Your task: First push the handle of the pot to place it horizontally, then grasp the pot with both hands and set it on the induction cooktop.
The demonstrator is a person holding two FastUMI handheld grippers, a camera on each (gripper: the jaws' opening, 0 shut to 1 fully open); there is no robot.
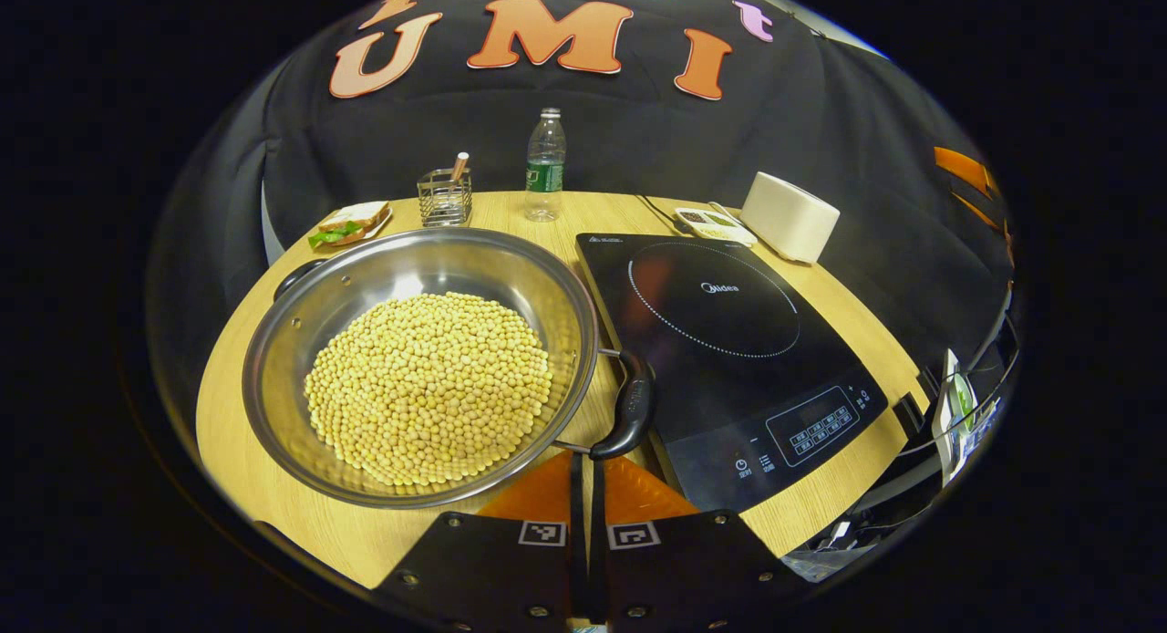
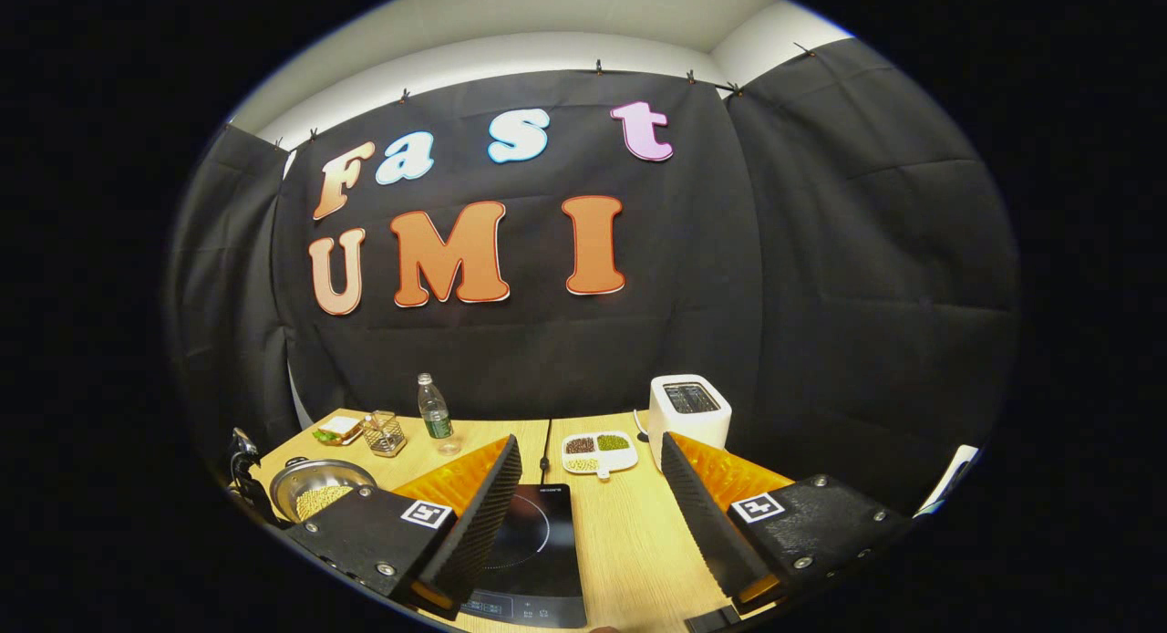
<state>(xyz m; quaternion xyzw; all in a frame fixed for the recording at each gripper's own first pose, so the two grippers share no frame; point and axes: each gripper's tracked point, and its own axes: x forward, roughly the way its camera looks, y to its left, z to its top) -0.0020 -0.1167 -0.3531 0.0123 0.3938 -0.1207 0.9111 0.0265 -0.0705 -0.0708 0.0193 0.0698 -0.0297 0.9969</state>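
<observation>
Pot (image 1: 419, 359): steel, wide and shallow, heaped with loose beans (image 1: 428, 387), standing toward the tabletop's (image 1: 246, 414) left edge, just beside the induction cooktop (image 1: 729, 350). Likely heavy, slick-walled and spill-prone; best held level by its near handle (image 1: 629, 405) and far handle (image 1: 296, 277). Left claw (image 1: 588, 496): narrowed almost closed, empty, just short of the near handle; right claw (image 2: 593, 514): wide, empty.

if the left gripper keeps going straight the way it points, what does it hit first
Probably the pot's handle: the left gripper, jaws nearly closed, points right at its lower end, just ahead. Depth is hard to judge, so it might pass slightly under it.
</observation>
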